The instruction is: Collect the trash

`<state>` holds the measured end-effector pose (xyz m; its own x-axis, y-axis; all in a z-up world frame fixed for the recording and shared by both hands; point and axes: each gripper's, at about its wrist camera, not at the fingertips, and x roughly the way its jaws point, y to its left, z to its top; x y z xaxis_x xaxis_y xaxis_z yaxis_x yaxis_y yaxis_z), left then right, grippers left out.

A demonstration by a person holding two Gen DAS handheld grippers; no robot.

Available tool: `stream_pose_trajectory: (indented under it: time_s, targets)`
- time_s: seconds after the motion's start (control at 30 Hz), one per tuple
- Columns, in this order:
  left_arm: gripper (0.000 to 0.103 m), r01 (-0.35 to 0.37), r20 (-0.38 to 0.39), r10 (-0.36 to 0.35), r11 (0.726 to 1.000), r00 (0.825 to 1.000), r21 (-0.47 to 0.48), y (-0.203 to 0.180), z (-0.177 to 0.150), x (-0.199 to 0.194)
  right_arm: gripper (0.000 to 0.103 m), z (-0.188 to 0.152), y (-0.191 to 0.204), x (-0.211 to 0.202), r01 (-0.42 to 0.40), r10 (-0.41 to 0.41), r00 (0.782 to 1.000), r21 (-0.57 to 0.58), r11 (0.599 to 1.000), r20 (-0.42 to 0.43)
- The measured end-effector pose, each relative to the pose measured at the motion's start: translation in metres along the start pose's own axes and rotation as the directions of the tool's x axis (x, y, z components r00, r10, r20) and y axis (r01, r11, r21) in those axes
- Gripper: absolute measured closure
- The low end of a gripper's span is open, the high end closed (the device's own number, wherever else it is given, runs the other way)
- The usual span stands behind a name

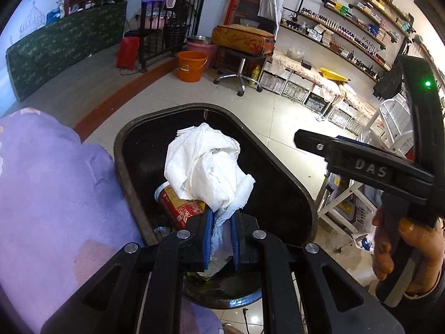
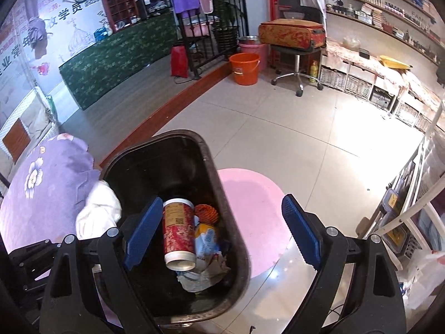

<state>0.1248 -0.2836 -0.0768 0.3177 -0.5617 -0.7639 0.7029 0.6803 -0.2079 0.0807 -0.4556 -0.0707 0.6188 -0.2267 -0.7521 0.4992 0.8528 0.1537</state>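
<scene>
A tiled floor fills the room, with wall shelves and an orange bucket in the background. A bed with a purple flowered cover lies at the left. Just beside it stands a dark, open trash bin, next to a round pink mat.

Inside the bin lie a red and gold can on its side, a small orange ball, and crumpled wrappers.

The left tongs are closed tight on a crumpled white paper towel. The towel's lower tail is pinched between the blue pads, and its bulk stands out beyond the tips, directly over the bin's opening and above the can.

The right tongs are spread wide and hold nothing. Seen from their own camera, they hang above the bin, with the can showing between the two blue pads. A person's hand grips their handle at the right of the left camera's view.
</scene>
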Motion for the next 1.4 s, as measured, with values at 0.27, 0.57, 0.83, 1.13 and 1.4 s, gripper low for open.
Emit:
stream_pose_trajectory:
  time_s: [0.27,0.57,0.83,1.13,1.4]
  targets:
    - [0.017,0.007,-0.024,-0.007,1.000,1.000,0.009,0.003,-0.006,0.003,0.013,0.000,-0.007,0.001,0.007,-0.007,1.000,0.023,1.000,-0.002]
    - [0.006,-0.070,0.072,0.067,0.997,0.995,0.044,-0.004,-0.004,-0.028,0.012,-0.001,0.010,-0.011,-0.036,0.037,0.998,-0.014,0.999,0.056]
    - [0.006,-0.194,0.203,0.198,0.980,0.959,-0.040,0.015,-0.029,-0.078,0.006,-0.011,0.040,-0.054,-0.029,0.041,0.956,-0.045,0.999,0.291]
    - [0.006,-0.390,0.329,0.440,0.897,0.836,-0.209,0.060,-0.062,-0.153,0.006,-0.042,0.118,-0.091,-0.046,0.124,0.907,-0.198,0.979,0.402]
    - [0.006,-0.442,0.365,0.563,0.819,0.741,-0.367,0.086,-0.098,-0.218,0.006,-0.088,0.189,-0.124,-0.241,0.341,0.878,-0.304,0.922,0.337]
